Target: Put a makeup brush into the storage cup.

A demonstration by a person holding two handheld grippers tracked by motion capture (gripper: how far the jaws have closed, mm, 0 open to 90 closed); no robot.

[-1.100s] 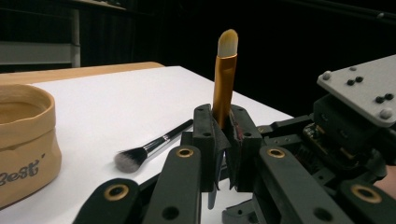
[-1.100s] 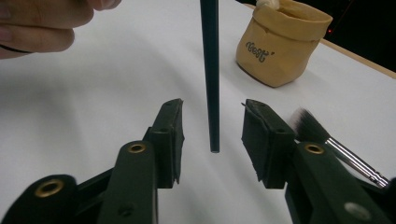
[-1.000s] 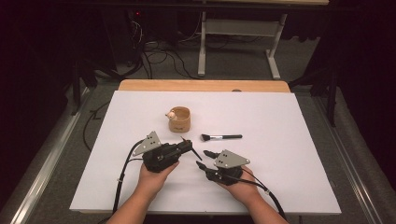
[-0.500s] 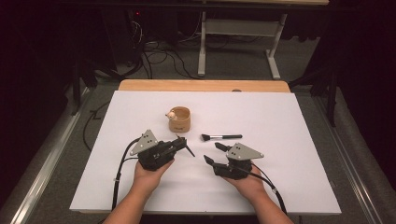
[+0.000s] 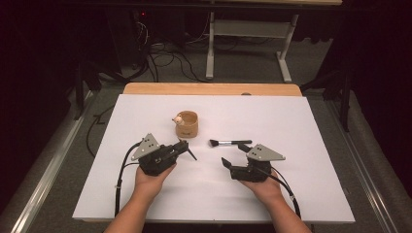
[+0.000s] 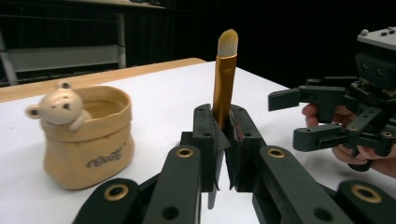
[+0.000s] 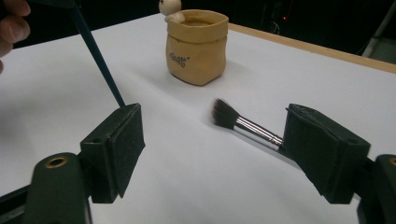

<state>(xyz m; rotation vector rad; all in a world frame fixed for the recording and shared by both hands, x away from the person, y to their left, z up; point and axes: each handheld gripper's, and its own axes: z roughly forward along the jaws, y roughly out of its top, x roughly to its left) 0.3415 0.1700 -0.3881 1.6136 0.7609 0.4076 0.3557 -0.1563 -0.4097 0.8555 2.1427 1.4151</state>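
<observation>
Left gripper (image 6: 223,154): jaws clamped on a slim gold-ferruled makeup brush (image 6: 224,79), beside the tan bear-trimmed pouch-shaped pot (image 5: 187,124).
Right gripper (image 7: 233,154): jaws just been opening, nothing between them.
Black-handled silver-ferruled powder brush (image 5: 229,142): lying on white table (image 5: 311,145) just ahead.

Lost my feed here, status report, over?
Left tongs shut on gold-handled brush. Right tongs just opened, empty. Second brush flat on table, pot unobstructed.

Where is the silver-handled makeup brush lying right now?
In the high view, the makeup brush lies flat on the table, right of the bear pot, just beyond the right gripper.
</observation>
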